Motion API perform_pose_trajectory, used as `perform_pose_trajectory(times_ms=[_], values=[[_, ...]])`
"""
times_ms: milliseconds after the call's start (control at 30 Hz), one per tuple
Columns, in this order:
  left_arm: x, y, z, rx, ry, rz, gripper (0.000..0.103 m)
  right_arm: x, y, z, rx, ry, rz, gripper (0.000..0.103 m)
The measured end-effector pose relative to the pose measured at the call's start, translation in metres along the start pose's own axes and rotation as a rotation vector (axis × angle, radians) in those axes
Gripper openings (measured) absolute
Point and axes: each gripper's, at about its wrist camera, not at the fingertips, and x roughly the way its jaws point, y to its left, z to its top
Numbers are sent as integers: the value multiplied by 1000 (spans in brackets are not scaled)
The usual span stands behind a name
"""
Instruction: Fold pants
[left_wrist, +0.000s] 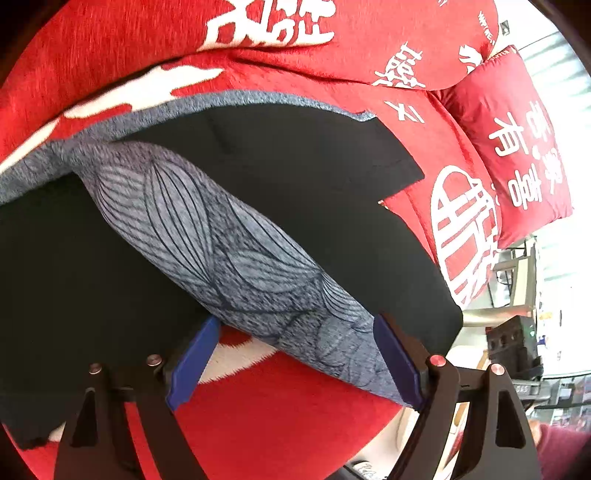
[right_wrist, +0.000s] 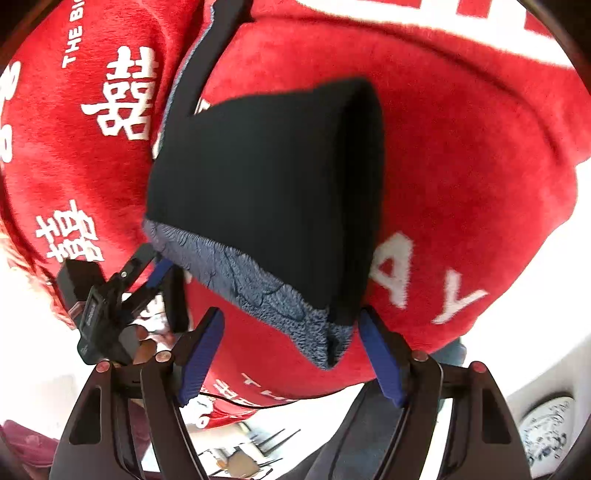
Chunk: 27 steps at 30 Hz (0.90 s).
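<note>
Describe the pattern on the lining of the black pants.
The lining is heathered blue-grey with dark curved, leaf-like line work, clearest in the left wrist view.

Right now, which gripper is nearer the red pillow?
Left. The red pillow lies beyond the pants ahead of the open left gripper; the right gripper view shows no pillow.

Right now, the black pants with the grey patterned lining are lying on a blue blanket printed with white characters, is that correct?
Not quite: the blanket is red, not blue, as the left wrist view shows. The black pants with the grey patterned lining do lie on it, and it does carry white characters.
</note>
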Motion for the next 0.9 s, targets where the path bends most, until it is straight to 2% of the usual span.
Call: perform_pose_trajectory(times_ms=[33, 67, 100, 133, 167, 300, 367, 433, 500, 533, 600, 633, 700, 733, 767, 833, 900], values=[[5, 5, 0, -21, 11, -15, 85, -1, -2, 1, -8, -3, 4, 76], [9, 9, -1, -38, 19, -33, 84, -3, -3, 1, -3, 2, 10, 53], [12, 10, -3, -60, 20, -55, 72, -3, -2, -2, 10, 4, 17, 21], [12, 11, -3, -67, 15, -57, 63, -4, -2, -2, 38, 18, 38, 15], [15, 11, -2, -72, 16, -51, 51, -6, 4, -3, 40, 19, 58, 15], [0, 0, 18, -111, -43, -70, 51, -29, 53, 15, -62, 26, 187, 15], [-11, -5, 37, -120, -81, -60, 51, -44, 77, 43, -93, 19, 258, 15], [-20, -9, 63, -135, -125, -43, 51, -56, 99, 79, -118, 17, 290, 15], [-22, -12, 95, -140, -157, 11, 51, -65, 118, 119, -138, 8, 302, 15], [-22, -12, 106, -148, -165, 37, 52, -68, 130, 145, -153, 1, 296, 16], [-23, -8, 131, -178, -195, 104, 64, -67, 148, 190, -170, -2, 264, 20], [-26, -5, 138, -187, -212, 121, 64, -64, 154, 208, -168, -3, 228, 22], [-34, -1, 152, -194, -244, 168, 64, -53, 165, 246, -175, 0, 104, 47], [-40, 1, 157, -194, -260, 195, 64, -50, 171, 256, -185, -1, 69, 78], [-46, 3, 157, -190, -272, 225, 64, -47, 176, 265, -203, -3, 37, 88], [-52, 8, 154, -180, -274, 285, 64, -48, 188, 274, -253, -18, 16, 88], [-48, 15, 145, -181, -238, 360, 64, -54, 191, 271, -284, -45, -6, 87]])
